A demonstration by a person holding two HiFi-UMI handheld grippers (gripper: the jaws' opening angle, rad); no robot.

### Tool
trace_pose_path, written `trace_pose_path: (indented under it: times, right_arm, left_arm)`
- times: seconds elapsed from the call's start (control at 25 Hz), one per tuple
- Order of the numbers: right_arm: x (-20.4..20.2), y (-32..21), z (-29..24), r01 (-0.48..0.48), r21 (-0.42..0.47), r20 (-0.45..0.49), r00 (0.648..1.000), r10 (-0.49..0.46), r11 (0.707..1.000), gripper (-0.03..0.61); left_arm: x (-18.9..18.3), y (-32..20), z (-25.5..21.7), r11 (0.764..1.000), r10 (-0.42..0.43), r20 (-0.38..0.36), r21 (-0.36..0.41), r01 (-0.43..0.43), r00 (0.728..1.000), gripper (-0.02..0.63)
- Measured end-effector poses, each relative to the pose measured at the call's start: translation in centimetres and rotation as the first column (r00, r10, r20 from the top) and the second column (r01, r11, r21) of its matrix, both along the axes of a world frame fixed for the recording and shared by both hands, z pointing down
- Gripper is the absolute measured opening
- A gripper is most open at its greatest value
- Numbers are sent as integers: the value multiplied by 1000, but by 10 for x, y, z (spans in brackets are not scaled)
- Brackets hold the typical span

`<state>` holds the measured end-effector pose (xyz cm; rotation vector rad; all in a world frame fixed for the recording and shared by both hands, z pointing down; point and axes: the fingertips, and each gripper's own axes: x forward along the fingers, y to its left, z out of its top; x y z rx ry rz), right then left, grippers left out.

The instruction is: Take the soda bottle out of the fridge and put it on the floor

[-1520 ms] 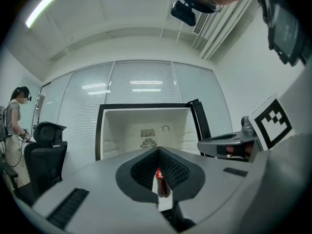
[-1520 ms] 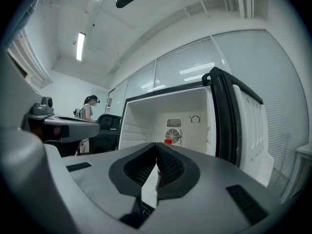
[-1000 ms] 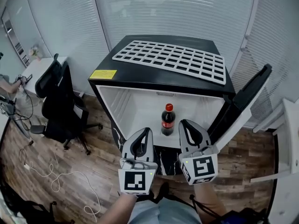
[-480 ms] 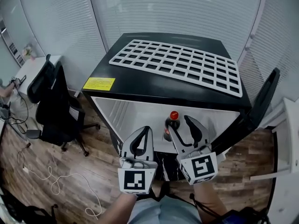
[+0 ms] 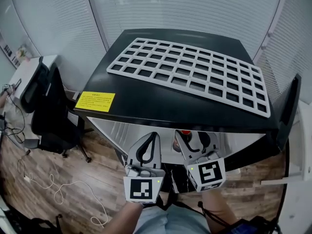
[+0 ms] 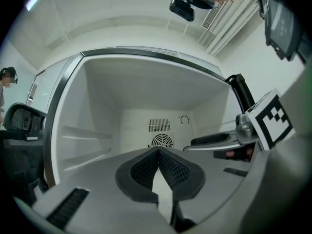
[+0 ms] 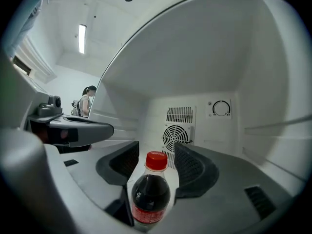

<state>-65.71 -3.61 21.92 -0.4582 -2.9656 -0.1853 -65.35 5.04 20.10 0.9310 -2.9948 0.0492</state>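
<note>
The soda bottle (image 7: 151, 196), dark cola with a red cap, stands upright inside the white fridge (image 7: 204, 72). My right gripper (image 7: 156, 155) reaches into the fridge and its jaws are opening, one on each side of the bottle; the pads do not press on it. In the head view the black fridge top (image 5: 161, 108) hides all but the bottle's red cap (image 5: 185, 132), which sits between the right gripper's (image 5: 191, 136) fingers. My left gripper (image 5: 151, 138) hangs at the fridge mouth, left of the bottle. It is shut and empty (image 6: 158, 151).
A white grid rack (image 5: 195, 74) and a yellow label (image 5: 95, 101) lie on the fridge top. The fridge door (image 5: 287, 111) stands open at the right. A black office chair (image 5: 44, 111) and loose cables (image 5: 53, 189) occupy the wooden floor at the left.
My right gripper has gone from shut to open and has moved in around the bottle. The head view has shifted forward over the fridge top, hiding most of the inside.
</note>
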Motion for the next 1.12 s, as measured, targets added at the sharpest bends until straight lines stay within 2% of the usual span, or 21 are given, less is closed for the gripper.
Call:
trace_pose_path:
  times: [0.28,0.52,0.76,1.12]
  right_arm:
    - [-29,3,17,5,6,-35,999,-5,1000,216]
    - [-18,-7,22,7,-1,-45,999,-7,1000,201]
    - [-33,12,27,25,7,-73,997,-24,1000,176]
    - [-39,14,19,12,53,-30,999,-11,999,137]
  left_arm:
    - [-28,-4,15,1000,20,-15,-13,-20,1000,12]
    - [-18,-18,17,1000,15,-31,-1,-15,999,12]
    - [-36,-1,20,1000,9,-32,9,-9,999,12]
    - [-38,4,20,1000,5,-38,12,-5,999,12]
